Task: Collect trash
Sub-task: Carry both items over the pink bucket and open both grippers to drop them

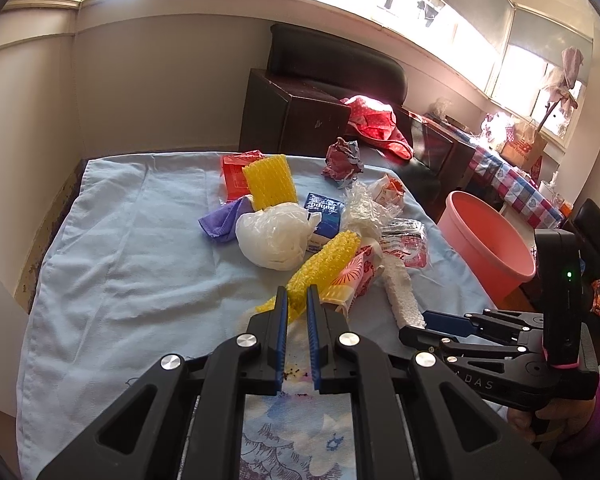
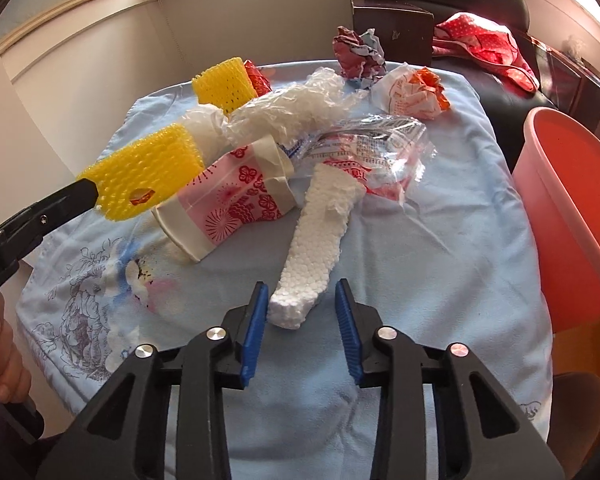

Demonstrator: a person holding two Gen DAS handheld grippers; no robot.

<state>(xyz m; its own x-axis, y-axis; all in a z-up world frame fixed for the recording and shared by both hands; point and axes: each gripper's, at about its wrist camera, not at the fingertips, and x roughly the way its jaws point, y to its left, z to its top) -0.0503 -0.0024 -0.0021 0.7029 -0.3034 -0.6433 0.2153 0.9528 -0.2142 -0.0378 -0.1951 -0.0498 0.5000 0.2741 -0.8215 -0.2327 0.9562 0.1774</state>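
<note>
A yellow foam net (image 2: 140, 178), soft and honeycombed with small holes, is pinched at its near end between the ribbed blue pads of the left gripper (image 1: 297, 304), whose jaws are drawn nearly together around it; from the right wrist view the net is seen lifted off the cloth, a small red and yellow sticker showing on its face. The right gripper (image 2: 302, 304) is held with its jaws spread wide and nothing between them, and the blunt near end of a white foam strip (image 2: 314, 256), pebbled and slightly curved, lies on the cloth just ahead of the gap. A pale blue cloth (image 1: 132, 248), softly creased and printed with flowers at the near edge, is spread over the table. Beside the strip a crushed paper cup (image 2: 228, 208), pink and white with red blossoms, lies tipped on its side. Behind these a heap is seen: a glossy clear wrapper (image 2: 380, 152) with red print, crinkled clear film (image 2: 296, 108), a bunched white bag (image 1: 274, 236), a second yellow net (image 1: 268, 180), upright and tubular, a red packet (image 1: 232, 176), a purple rag (image 1: 220, 222), a blue sachet (image 1: 324, 216), a wadded maroon and grey paper (image 1: 340, 158) and a crumpled white and orange wrapper (image 2: 412, 94). A smooth pink plastic bin (image 2: 572, 208) stands just off the table's right edge.
</note>
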